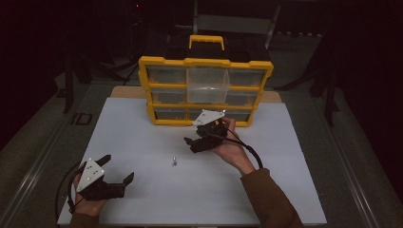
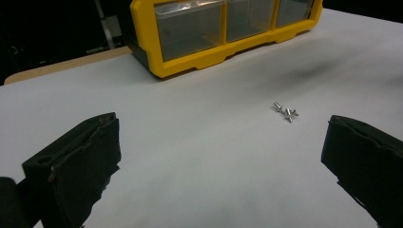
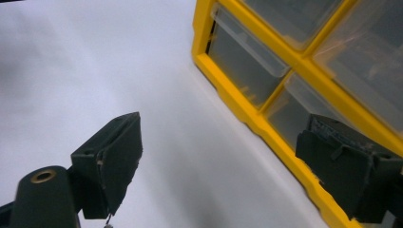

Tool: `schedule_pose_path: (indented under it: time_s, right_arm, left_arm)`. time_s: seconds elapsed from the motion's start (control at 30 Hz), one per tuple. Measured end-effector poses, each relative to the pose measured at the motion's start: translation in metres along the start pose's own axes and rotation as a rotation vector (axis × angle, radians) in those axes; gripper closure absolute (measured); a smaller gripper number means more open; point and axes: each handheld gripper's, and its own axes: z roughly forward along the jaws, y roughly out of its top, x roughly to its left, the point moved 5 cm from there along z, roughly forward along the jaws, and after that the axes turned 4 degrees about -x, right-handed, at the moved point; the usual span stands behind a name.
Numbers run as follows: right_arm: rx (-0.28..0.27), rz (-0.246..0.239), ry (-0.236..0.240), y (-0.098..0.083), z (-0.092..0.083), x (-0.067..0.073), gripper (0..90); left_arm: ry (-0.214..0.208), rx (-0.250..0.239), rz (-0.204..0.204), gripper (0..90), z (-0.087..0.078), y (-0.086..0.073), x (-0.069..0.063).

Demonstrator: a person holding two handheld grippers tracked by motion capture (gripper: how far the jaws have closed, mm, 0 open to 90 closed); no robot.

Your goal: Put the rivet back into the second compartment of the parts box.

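**Yellow drawer cabinet, one drawer out**

We list a yellow cabinet [image 1: 206, 90] of clear drawers; its upper middle drawer [image 1: 207, 84] stands pulled out, contents not discernible. Our right gripper [image 1: 196, 141] hangs before the bottom row, jaws apart, empty. Small screws [image 2: 285, 111] lie just ahead of our left gripper [image 1: 117, 170], whose jaws are likewise apart.

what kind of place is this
Probably a workshop or lab bench: a yellow parts organizer with clear drawers stands on a white tabletop, small screws lie loose, and the surroundings are dark.
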Motion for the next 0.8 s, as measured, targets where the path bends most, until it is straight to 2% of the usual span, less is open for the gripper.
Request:
schedule_pose_path:
  time_s: [0.23,0.37,0.47,0.53,0.63,0.8]
  right_arm:
    - [0.036,0.025,0.046,-0.003,0.009,0.001,13.5]
    - [0.082,0.029,0.082,-0.005,0.018,0.005,13.3]
    - [0.102,0.037,0.091,-0.006,0.022,0.008,13.3]
    - [0.127,0.021,0.104,-0.007,0.029,0.011,13.0]
    - [0.136,0.021,0.108,-0.008,0.031,0.013,12.9]
    - [0.187,0.011,0.119,-0.012,0.047,0.023,12.8]
  left_arm:
    - [-0.001,0.001,0.001,0.0,0.0,0.0,0.0]
    - [-0.001,0.001,-0.001,0.0,0.0,0.0,0.0]
    - [-0.001,0.001,0.001,0.0,0.0,0.0,0.0]
    - [-0.002,0.002,-0.001,0.0,0.0,0.0,-0.001]
    - [-0.002,0.001,-0.001,0.0,0.0,0.0,0.0]
    - [-0.003,0.001,0.001,0.0,0.0,0.0,-0.001]
